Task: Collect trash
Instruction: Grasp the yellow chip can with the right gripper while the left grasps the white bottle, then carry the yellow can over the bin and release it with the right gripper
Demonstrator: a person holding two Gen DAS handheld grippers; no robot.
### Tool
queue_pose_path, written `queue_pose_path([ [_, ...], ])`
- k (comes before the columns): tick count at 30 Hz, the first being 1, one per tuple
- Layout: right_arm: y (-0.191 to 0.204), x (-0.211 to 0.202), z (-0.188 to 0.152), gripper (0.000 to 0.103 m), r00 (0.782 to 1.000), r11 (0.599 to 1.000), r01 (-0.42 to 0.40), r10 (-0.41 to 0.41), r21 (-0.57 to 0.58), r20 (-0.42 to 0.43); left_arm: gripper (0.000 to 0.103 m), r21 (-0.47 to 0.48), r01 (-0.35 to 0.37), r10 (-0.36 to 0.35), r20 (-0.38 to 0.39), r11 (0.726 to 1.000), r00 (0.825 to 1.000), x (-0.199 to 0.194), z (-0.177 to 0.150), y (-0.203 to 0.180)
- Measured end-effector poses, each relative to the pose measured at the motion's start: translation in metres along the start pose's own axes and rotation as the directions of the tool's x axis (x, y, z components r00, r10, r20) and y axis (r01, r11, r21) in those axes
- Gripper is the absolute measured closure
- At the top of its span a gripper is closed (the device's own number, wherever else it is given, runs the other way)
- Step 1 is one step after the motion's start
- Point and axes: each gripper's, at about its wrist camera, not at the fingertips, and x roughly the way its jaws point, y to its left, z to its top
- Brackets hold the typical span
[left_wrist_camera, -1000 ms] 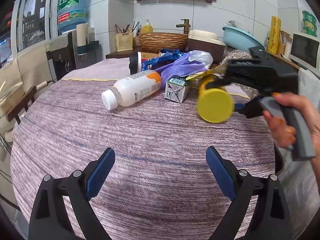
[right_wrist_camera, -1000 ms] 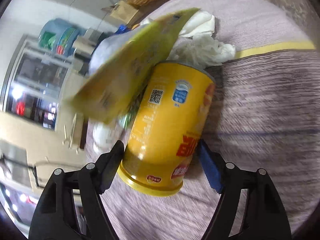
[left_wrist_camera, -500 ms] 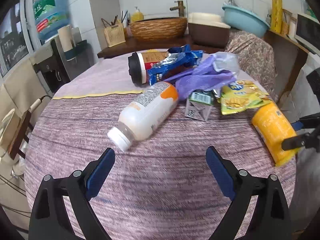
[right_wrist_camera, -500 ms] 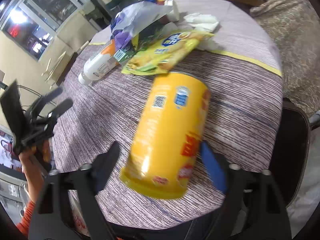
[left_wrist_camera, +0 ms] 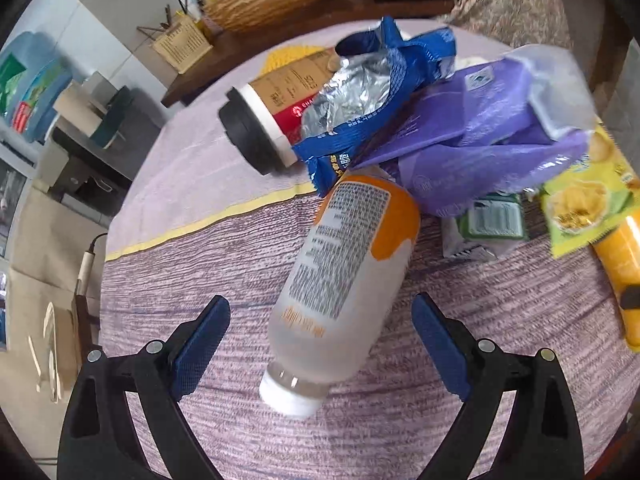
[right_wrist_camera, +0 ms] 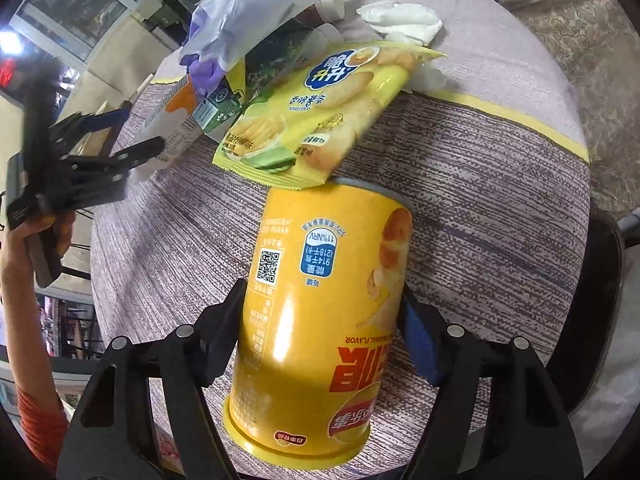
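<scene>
Now left gripper (left_wrist_camera: 320, 344) fingers open astride the bottle (left_wrist_camera: 344, 276); close mid-body. Right gripper (right_wrist_camera: 320, 340) closing, gripping the can (right_wrist_camera: 320, 320).

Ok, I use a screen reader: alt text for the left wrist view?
The open left tool straddles a white-and-orange bottle lying on a purple-clothed table, untouched; behind it lie a paper cup and crumpled wrappers.
</scene>
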Motion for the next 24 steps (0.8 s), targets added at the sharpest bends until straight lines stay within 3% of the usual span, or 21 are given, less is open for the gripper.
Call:
queue_pose_path([
  [4, -0.005, -0.002, -0.004, 0.033, 1.000, 1.000, -0.021, 0.021, 0.003, 0.008, 0.012, 0.043, -0.015, 0.018, -0.059, 0.999, 0.998, 0.020, 0.011, -0.008],
  [9, -0.007, -0.007, -0.011, 0.033, 0.999, 0.999, -0.041, 0.041, 0.000, 0.018, 0.038, 0.021, -0.002, 0.003, -0.077, 1.000, 0.997, 0.026, 0.013, -0.005],
  [12, -0.008, -0.006, -0.017, 0.033, 0.997, 0.997, -0.074, 0.074, 0.014, 0.019, 0.042, 0.031, -0.018, 0.020, -0.065, 0.999, 0.998, 0.025, 0.010, -0.005],
  [18, -0.009, -0.013, -0.028, 0.033, 0.991, 0.992, -0.124, 0.123, 0.008, 0.045, 0.042, -0.053, 0.032, -0.032, 0.015, 0.998, 0.999, 0.011, -0.021, 0.004],
  [21, -0.003, -0.019, -0.036, 0.033, 0.988, 0.993, -0.114, 0.117, -0.039, 0.097, 0.042, -0.140, 0.055, -0.046, 0.073, 0.989, 0.996, 0.004, -0.042, 0.013],
  [24, 0.006, -0.025, -0.046, 0.033, 0.981, 0.992, -0.091, 0.105, -0.087, 0.164, 0.042, -0.207, 0.067, -0.031, 0.176, 0.976, 0.984, -0.015, -0.071, 0.014],
])
